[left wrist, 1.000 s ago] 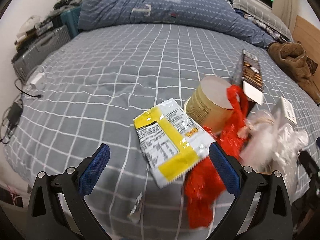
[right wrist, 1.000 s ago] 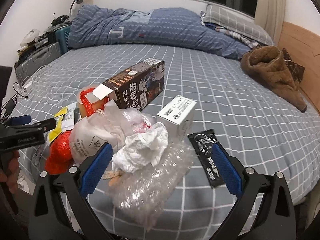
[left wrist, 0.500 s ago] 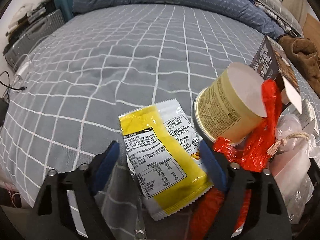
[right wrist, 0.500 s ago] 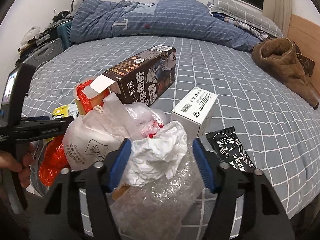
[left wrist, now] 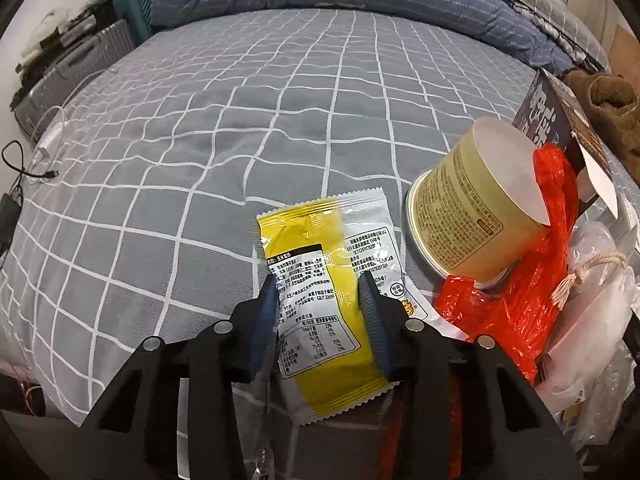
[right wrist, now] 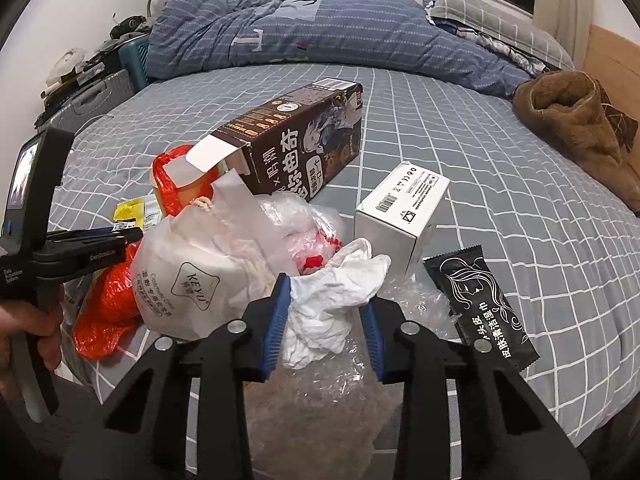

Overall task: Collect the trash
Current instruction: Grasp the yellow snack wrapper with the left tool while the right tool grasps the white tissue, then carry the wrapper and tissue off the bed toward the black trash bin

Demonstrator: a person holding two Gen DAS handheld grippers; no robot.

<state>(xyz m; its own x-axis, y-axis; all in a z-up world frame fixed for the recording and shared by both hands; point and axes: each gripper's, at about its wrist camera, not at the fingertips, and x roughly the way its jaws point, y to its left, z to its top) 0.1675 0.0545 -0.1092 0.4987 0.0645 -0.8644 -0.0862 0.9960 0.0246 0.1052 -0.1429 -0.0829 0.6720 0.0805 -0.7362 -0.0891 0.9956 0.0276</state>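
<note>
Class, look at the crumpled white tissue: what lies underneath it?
The crumpled white tissue rests on clear bubble wrap, which spreads over the grey checked bedsheet. Anything directly beneath the tissue is covered.

Grey bedsheet [left wrist: 200, 128] gridded with white lines, yellow-and-silver snack packet [left wrist: 324, 300] with black print, red plastic bag [left wrist: 520, 308], cream tub [left wrist: 468, 216], dark brown carton [right wrist: 304, 140], white box [right wrist: 400, 208], black sachet [right wrist: 484, 304] with white line drawing, blue striped duvet [right wrist: 320, 32], brown garment [right wrist: 576, 128], white crumpled tissue [right wrist: 336, 296]

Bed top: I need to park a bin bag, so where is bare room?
Free: the grey sheet between yellow wrapper and blue duvet; also between white box and brown garment. Crowded: the near edge around the paper tub.
</note>
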